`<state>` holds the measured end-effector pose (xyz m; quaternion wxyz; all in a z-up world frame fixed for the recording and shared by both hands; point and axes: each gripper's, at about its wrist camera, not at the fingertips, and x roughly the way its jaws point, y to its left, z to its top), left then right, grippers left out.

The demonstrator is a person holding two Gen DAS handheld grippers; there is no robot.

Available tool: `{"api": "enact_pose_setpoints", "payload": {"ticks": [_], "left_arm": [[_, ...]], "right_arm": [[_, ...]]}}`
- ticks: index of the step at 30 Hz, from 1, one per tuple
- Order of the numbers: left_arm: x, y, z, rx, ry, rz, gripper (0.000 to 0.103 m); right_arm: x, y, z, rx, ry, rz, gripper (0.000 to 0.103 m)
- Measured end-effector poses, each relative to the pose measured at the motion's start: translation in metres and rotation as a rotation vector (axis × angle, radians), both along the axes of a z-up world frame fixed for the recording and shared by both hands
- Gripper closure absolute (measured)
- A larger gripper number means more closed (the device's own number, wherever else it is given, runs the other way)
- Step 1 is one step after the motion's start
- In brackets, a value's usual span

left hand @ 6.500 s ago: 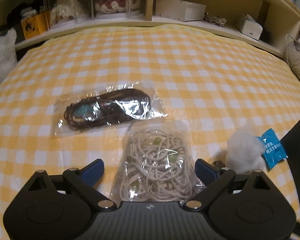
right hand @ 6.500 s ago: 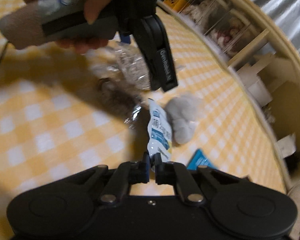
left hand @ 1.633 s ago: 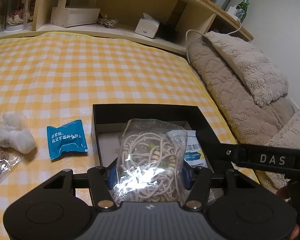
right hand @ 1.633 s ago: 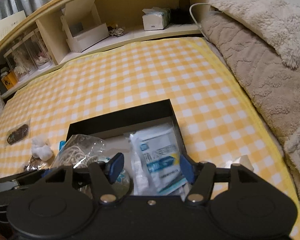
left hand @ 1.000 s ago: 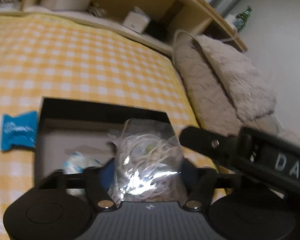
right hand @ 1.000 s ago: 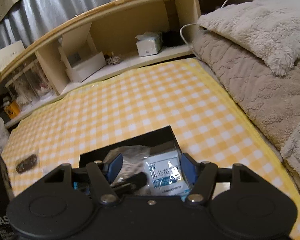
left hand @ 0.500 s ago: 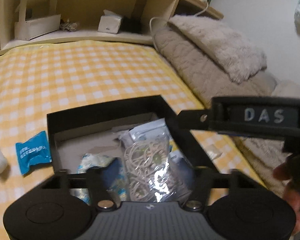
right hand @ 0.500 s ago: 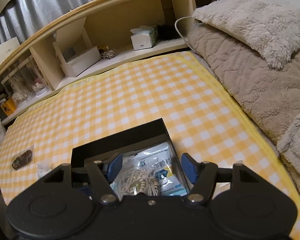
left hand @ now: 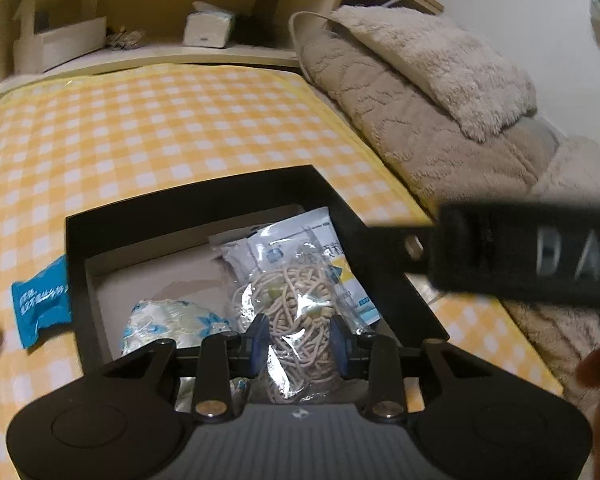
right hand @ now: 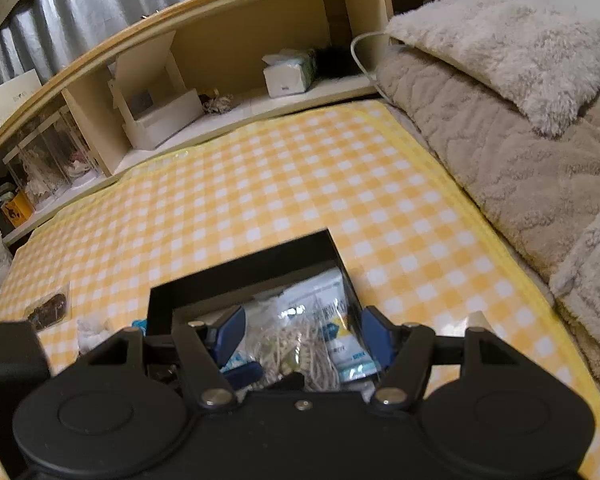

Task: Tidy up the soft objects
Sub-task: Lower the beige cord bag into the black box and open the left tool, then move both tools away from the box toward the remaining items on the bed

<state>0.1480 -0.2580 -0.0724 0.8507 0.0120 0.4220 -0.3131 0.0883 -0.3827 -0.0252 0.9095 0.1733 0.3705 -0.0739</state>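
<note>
Since the earlier frame on the checked cloth, my left gripper [left hand: 298, 340] has carried the bag of beige cord [left hand: 294, 312] over the black box [left hand: 204, 204], and its jaws are closing with the bag between the blue pads [left hand: 257, 336], which seem to touch its sides. The bag's long axis runs straight away from those fingers, its far end resting inside the box on the white sachets [left hand: 316, 240], beside a floral packet [left hand: 168, 322]. My left hand is plainly nearer; it tilts downward over the near wall. My right gripper [right hand: 302, 338] hovers above, jaws apart and empty. A blue packet [left hand: 40, 302] lies outside the box.
</note>
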Motion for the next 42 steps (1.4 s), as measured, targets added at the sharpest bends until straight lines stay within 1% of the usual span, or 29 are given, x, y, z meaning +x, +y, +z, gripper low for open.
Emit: {"api": "enact_pose_setpoints", "payload": {"ticks": [1, 3, 5, 6, 8, 10, 13, 14, 18, 20, 23, 25, 30, 38, 42], "left_arm": [[0.001, 0.002, 0.001, -0.003, 0.007, 0.008, 0.065], [-0.002, 0.007, 0.006, -0.005, 0.007, 0.014, 0.056], [-0.007, 0.013, 0.012, -0.004, -0.013, 0.014, 0.045], [-0.009, 0.015, 0.015, -0.003, -0.019, 0.013, 0.043], [-0.014, 0.022, 0.021, -0.002, -0.022, 0.014, 0.034], [-0.018, 0.027, 0.027, 0.000, -0.028, 0.019, 0.029], [-0.026, 0.039, 0.037, 0.008, -0.041, 0.024, 0.025], [-0.028, 0.043, 0.041, 0.010, -0.047, 0.027, 0.022], [-0.036, 0.064, 0.055, 0.030, -0.077, 0.045, 0.015], [-0.038, 0.072, 0.062, 0.036, -0.085, 0.053, 0.008], [-0.043, 0.086, 0.074, 0.044, -0.113, 0.065, 0.002], [-0.047, 0.095, 0.081, 0.051, -0.129, 0.072, 0.000], [-0.052, 0.114, 0.095, 0.064, -0.152, 0.080, 0.000], [-0.056, 0.156, 0.109, 0.066, -0.179, 0.130, 0.000], [-0.053, 0.183, 0.112, 0.072, -0.197, 0.168, 0.000]], "right_arm": [[-0.001, -0.001, -0.002, 0.002, 0.009, -0.006, 0.038], [-0.006, -0.005, -0.003, 0.009, 0.013, -0.024, 0.038], [-0.010, -0.006, -0.002, 0.013, 0.008, -0.027, 0.037], [-0.012, -0.006, -0.001, 0.010, 0.008, -0.026, 0.037], [-0.016, -0.006, 0.000, 0.004, 0.015, -0.021, 0.037], [-0.021, -0.004, 0.003, -0.002, 0.014, -0.009, 0.036], [-0.027, 0.001, 0.010, -0.035, 0.009, -0.013, 0.030], [-0.030, 0.003, 0.012, -0.047, 0.007, -0.012, 0.029], [-0.040, 0.006, 0.020, -0.049, -0.009, -0.022, 0.022], [-0.045, 0.008, 0.024, -0.058, -0.016, -0.039, 0.013], [-0.051, 0.010, 0.028, -0.070, -0.020, -0.052, 0.006], [-0.055, 0.012, 0.030, -0.070, -0.022, -0.052, 0.003], [-0.064, 0.018, 0.037, -0.076, -0.032, -0.059, 0.000], [-0.063, 0.042, 0.044, -0.140, -0.044, -0.046, 0.000], [-0.057, 0.056, 0.044, -0.138, -0.043, -0.028, 0.000]]}}
